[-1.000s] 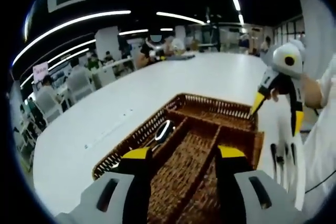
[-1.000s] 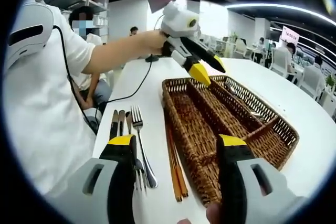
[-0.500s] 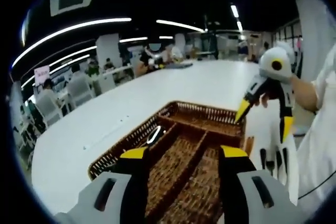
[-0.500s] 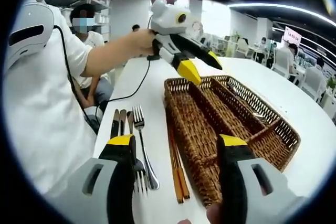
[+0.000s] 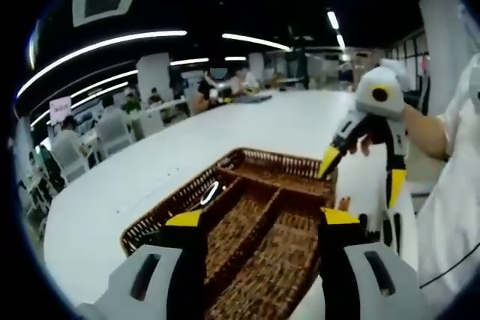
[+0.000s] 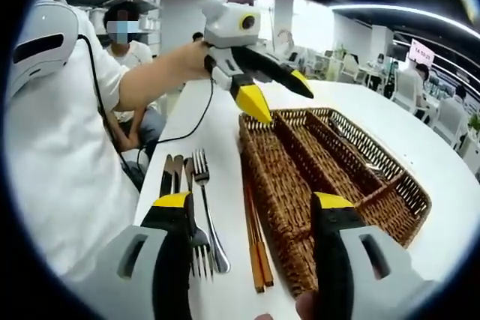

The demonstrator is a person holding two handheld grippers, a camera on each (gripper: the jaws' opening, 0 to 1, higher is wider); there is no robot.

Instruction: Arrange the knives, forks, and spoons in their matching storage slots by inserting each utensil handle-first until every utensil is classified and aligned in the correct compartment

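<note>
A long white table [image 5: 247, 136] carries a brown woven wicker tray [image 6: 339, 177] divided by wicker walls into long lengthwise compartments. In the left gripper view, the tray [image 5: 247, 215] lies just ahead of the jaws, and a shiny metal spoon [image 5: 209, 192] rests in its leftmost compartment, bowl toward the far end.

In the right gripper view, the remaining utensils lie on the bare tabletop just left of the tray: a pair of brown wooden chopsticks [image 6: 256, 241] alongside the tray wall, a silver metal fork [image 6: 206, 211] with tines pointing away, and dark-handled knives [image 6: 169, 177] beside it. A second fork's tines [image 6: 199, 254] show near the jaw.

The left gripper [image 6: 274, 89], grey-white with yellow-tipped black jaws, hovers above the tray's far corner, held in a person's hand; its jaws stand parted and grasp nothing. The right gripper [image 5: 358, 171] hangs over the tray's right edge, above the utensils, its jaws likewise spread and unloaded.

People sit at distant tables in the background.
</note>
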